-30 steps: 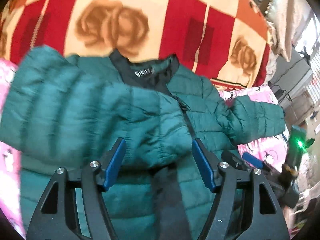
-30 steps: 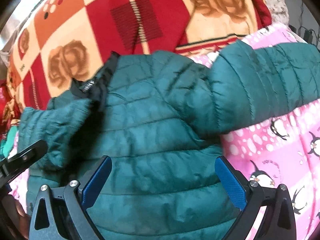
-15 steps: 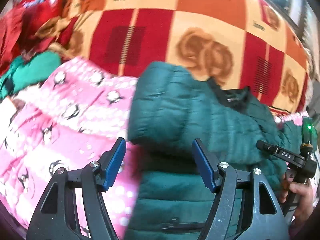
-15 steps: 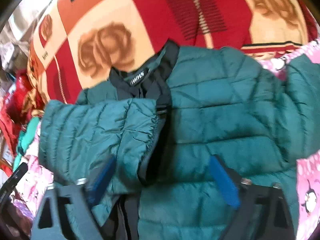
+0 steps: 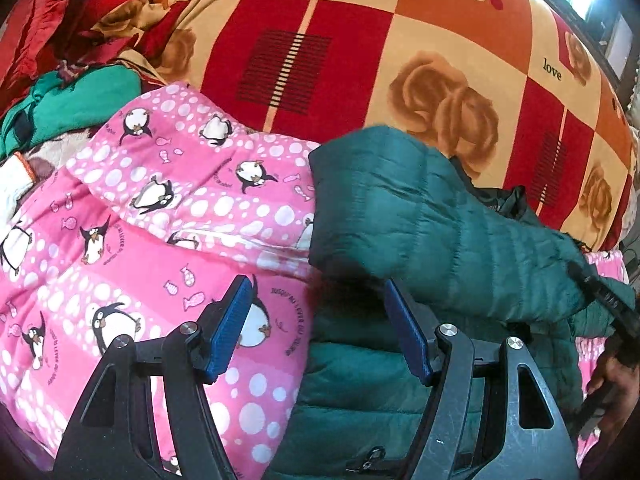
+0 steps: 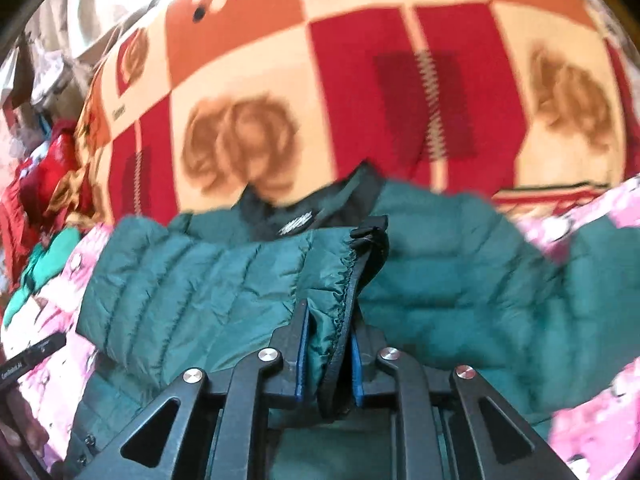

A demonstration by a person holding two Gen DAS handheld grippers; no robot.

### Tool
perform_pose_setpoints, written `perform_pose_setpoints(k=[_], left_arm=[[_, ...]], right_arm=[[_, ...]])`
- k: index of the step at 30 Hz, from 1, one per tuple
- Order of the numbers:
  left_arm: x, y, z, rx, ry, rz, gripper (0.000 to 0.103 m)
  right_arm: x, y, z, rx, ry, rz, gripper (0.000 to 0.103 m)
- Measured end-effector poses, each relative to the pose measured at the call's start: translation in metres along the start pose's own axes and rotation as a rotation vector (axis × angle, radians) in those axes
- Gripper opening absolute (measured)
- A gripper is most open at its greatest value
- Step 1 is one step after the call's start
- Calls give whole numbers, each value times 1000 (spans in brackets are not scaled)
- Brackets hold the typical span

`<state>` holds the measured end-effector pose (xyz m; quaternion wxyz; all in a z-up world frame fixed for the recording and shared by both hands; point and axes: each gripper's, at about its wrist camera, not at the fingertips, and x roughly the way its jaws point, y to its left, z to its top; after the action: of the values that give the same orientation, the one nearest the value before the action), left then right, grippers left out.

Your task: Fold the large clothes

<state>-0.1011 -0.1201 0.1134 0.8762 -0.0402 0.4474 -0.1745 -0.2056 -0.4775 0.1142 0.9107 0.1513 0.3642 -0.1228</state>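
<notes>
Folding early | right hand-held gripper (image 6: 326, 354) pinching jacket (image 6: 460, 280) cuff (image 6: 344, 276) at 6 o'clock | left hand-held gripper (image 5: 316, 328) gaping, empty | far sleeve, body remaining

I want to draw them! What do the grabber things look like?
Both are alike: the left gripper and right gripper have black, angular arms with triangular cut-outs, shiny silver bolts, and flat blue pads lining the jaws. No cables or sleeves show.
</notes>
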Motion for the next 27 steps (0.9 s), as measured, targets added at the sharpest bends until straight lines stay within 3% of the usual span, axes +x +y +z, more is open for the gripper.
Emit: perform_pose_setpoints(k=[6, 9, 16, 18, 19, 20, 23, 27], left_arm=[[5, -18, 0, 40, 5, -11, 69], [7, -27, 2, 63, 2, -8, 69], [17, -45, 6, 74, 14, -11, 69], [17, -52, 9, 86, 7, -16, 69], [17, -56, 12, 96, 0, -14, 69], [18, -60, 14, 103, -8, -12, 69], [25, -70, 23, 117, -24, -7, 69], [47, -84, 31, 107, -10, 2, 69]], right_arm=[[-7, -38, 6, 39, -7, -66, 16], [-6, -53, 4, 18, -6, -140, 16], [34, -84, -7, 73, 75, -226, 15], [38, -92, -8, 107, 118, -240, 28], [33, -95, -7, 132, 106, -238, 42], [26, -97, -7, 154, 83, -230, 46], [4, -85, 1, 138, 42, -183, 46], [3, -39, 12, 1, 72, -32, 46]])
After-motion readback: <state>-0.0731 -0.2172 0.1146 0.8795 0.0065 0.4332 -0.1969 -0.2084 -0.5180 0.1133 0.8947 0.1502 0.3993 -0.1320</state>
